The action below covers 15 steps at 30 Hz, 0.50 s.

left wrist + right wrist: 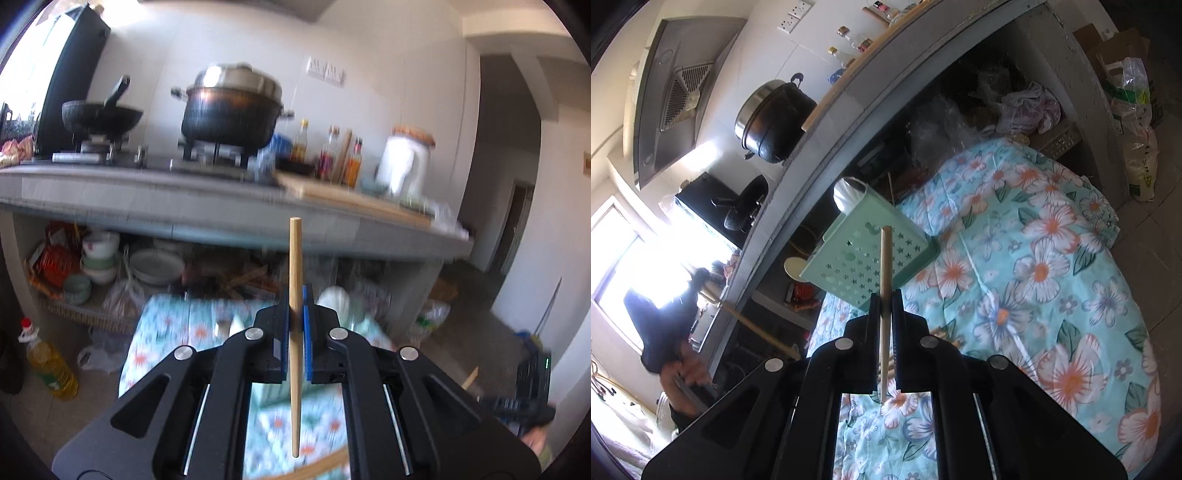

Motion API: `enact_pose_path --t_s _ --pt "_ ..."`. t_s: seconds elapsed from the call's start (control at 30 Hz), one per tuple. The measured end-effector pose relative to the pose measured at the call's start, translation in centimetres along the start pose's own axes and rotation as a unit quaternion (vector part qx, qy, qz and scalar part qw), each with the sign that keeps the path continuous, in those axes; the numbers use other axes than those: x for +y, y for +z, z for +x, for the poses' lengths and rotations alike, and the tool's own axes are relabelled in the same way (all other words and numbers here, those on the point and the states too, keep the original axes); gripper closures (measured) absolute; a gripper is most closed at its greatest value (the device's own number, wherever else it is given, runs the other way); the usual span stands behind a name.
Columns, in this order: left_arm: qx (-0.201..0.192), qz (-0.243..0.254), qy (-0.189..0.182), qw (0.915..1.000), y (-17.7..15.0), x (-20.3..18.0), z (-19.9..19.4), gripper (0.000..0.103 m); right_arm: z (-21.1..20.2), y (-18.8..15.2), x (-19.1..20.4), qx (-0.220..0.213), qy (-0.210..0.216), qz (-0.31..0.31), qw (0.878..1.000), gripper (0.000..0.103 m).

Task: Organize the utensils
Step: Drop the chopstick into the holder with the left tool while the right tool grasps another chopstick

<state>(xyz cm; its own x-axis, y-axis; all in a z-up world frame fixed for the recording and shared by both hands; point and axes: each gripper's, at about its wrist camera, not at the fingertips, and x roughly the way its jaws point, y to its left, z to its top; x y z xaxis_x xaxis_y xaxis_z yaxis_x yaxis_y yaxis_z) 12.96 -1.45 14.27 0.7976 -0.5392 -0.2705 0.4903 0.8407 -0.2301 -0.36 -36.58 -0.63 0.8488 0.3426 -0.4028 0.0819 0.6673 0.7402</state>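
Note:
My left gripper (296, 295) is shut on a wooden chopstick (295, 254), which stands upright between the blue pads, above the floral cloth (166, 332). My right gripper (885, 295) is shut on a second wooden chopstick (885, 258), also upright. Just beyond it, a pale green utensil basket (864, 258) with star-shaped holes sits on the floral cloth (1034, 258). The basket's far compartment holds a white object (847, 195). More wooden sticks (942, 332) lie on the cloth beside the right fingers. The left gripper (661, 321) shows dark at the left of the right wrist view.
A grey kitchen counter (221, 206) carries a lidded black pot (231, 114), a wok (101, 114), bottles (328, 155) and a cutting board (354, 203). Bowls and plates (99, 258) fill the shelf below. An oil bottle (50, 369) and plastic bags (1137, 122) stand on the floor.

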Motion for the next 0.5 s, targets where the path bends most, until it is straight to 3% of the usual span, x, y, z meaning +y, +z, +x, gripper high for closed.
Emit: enact_pose_path --t_s 0.23,0.37,0.5 --pt "-0.084 -0.037 -0.017 0.9956 5.9 -0.5 3.6 0.098 -0.5 0.6 0.7 -0.007 0.013 -0.009 1.0 0.097" --pt "-0.1 -0.054 -0.02 0.9933 7.1 -0.7 7.3 0.098 -0.4 0.9 1.0 -0.007 0.017 -0.014 1.0 0.097" --pt "-0.085 -0.043 0.003 0.9954 5.6 -0.8 11.6 0.098 -0.2 1.2 0.9 -0.006 0.018 -0.013 1.0 0.097"
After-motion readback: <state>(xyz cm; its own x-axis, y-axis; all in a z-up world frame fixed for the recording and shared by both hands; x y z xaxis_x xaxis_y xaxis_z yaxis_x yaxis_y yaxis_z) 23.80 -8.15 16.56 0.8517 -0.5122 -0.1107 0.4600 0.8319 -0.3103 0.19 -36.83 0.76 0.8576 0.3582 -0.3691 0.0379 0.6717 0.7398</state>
